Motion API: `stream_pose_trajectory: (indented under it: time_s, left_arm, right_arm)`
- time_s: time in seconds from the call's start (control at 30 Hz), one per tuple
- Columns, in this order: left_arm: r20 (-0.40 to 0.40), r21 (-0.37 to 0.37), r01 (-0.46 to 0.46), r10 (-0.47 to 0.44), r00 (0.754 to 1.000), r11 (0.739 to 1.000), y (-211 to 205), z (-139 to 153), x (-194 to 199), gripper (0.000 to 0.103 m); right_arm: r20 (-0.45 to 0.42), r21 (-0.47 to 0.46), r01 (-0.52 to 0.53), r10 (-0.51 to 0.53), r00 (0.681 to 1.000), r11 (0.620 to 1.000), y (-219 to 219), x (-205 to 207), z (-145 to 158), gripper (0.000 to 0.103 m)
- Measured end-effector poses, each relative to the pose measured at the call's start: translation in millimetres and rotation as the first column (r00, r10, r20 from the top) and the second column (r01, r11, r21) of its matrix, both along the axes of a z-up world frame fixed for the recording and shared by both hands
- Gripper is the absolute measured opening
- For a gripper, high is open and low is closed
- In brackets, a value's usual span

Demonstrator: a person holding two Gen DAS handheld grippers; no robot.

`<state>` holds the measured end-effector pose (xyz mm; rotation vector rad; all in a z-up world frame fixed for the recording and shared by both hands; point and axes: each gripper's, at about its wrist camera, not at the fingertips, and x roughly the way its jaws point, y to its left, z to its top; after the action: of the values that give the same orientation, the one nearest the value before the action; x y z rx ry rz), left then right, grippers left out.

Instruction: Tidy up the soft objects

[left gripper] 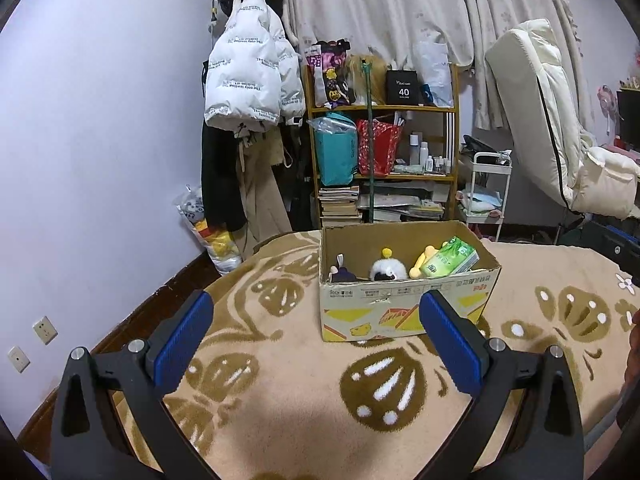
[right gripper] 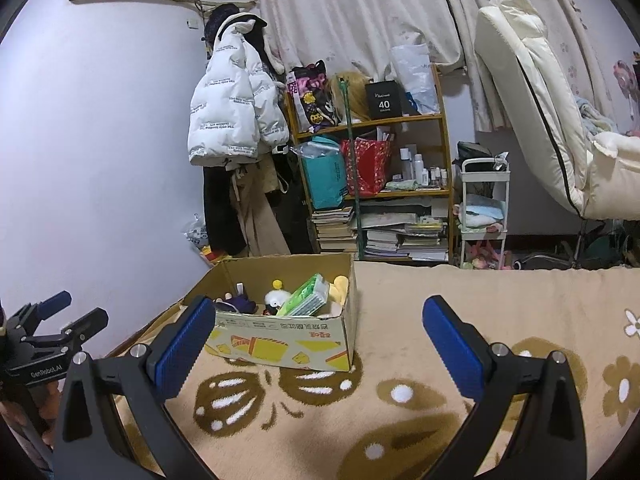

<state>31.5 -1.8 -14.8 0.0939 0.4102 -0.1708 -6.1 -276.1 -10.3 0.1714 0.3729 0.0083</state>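
Both grippers empty, jaws spread wide: left gripper (left gripper: 316, 332) and right gripper (right gripper: 320, 336) hover over the patterned blanket (left gripper: 304, 392), short of the cardboard box (left gripper: 400, 304).

Box stands upright, top open. Inside: green tissue pack (left gripper: 452, 259) leaning on the right, yellow plush (left gripper: 422, 261) behind it, white-and-black plush (left gripper: 386, 270) mid-box, dark plush (left gripper: 342, 274) at left.

No loose soft item on the blanket in either view.

Judgement: sorting looks near done. For any further pick, approach from above the rim, close on the plush body rather than an ear, and avoid nudging the box wall.
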Motion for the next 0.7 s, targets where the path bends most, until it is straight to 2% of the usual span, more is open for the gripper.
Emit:
stream_pose_trajectory:
  time_s: [0.7]
  left_arm:
    - [-0.007, 0.006, -0.016, 0.016, 1.0, 1.0, 4.2, -1.8, 2.5, 0.102]
  right_arm:
    - [-0.007, -0.05, 0.017, -0.017, 1.0, 0.999, -3.2, 5.2, -10.1, 0.103]
